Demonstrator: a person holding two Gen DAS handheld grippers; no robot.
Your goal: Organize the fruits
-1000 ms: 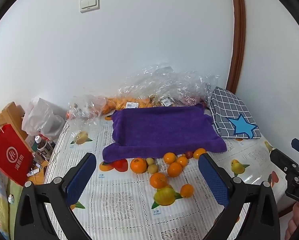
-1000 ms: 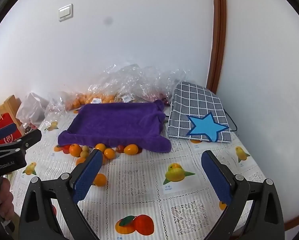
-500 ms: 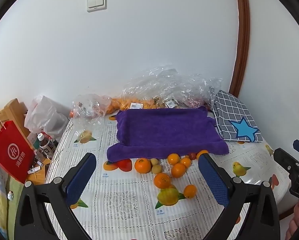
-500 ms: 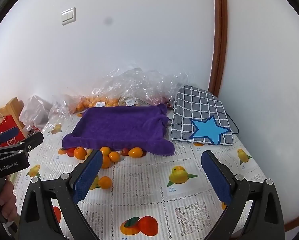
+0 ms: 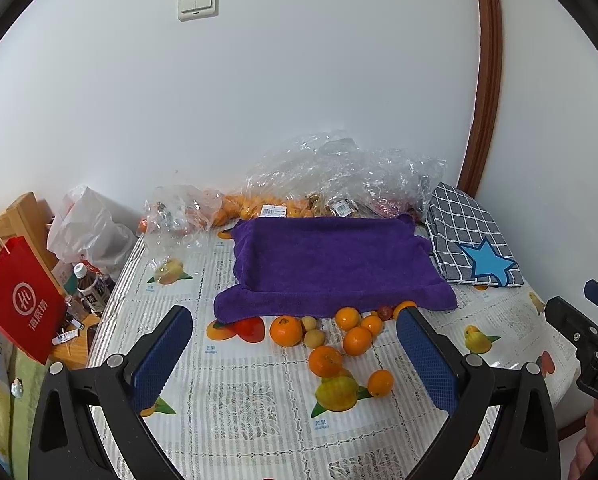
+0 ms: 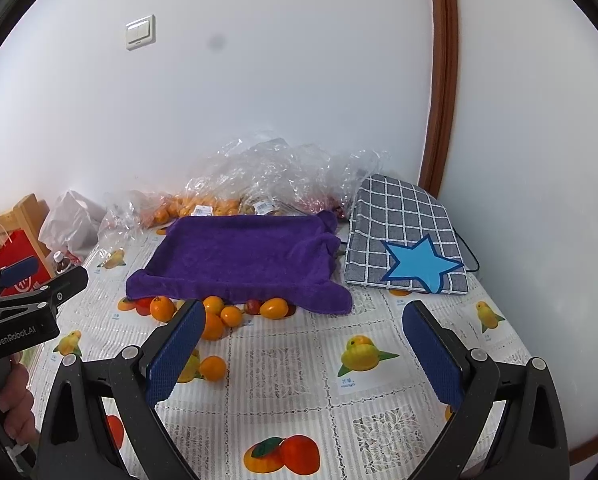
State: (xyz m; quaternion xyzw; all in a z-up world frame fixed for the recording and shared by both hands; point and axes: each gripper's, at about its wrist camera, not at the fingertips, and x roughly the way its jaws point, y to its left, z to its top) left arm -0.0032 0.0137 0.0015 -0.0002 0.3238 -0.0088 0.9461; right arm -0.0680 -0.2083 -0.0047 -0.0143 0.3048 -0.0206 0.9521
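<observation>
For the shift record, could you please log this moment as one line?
left gripper: open, empty | right gripper: open, empty | loose oranges: beside purple towel

Towel [image 5: 331, 264] centre of surface [image 5: 259, 400]. Loose fruits [image 5: 331, 340] clustered at its 6 o'clock edge. Plastic bags [image 5: 339, 176] at 12 o'clock, against wall. Checked bag [image 5: 471, 236] at 3 o'clock. Paper bag [image 5: 19, 300] off surface, 9 o'clock.

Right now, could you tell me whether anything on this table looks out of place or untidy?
Yes. Loose oranges and smaller fruits lie scattered on the tablecloth by the front edge of the purple towel, none on it. The towel's front edge hangs rumpled. Crumpled plastic bags are piled against the wall.
</observation>
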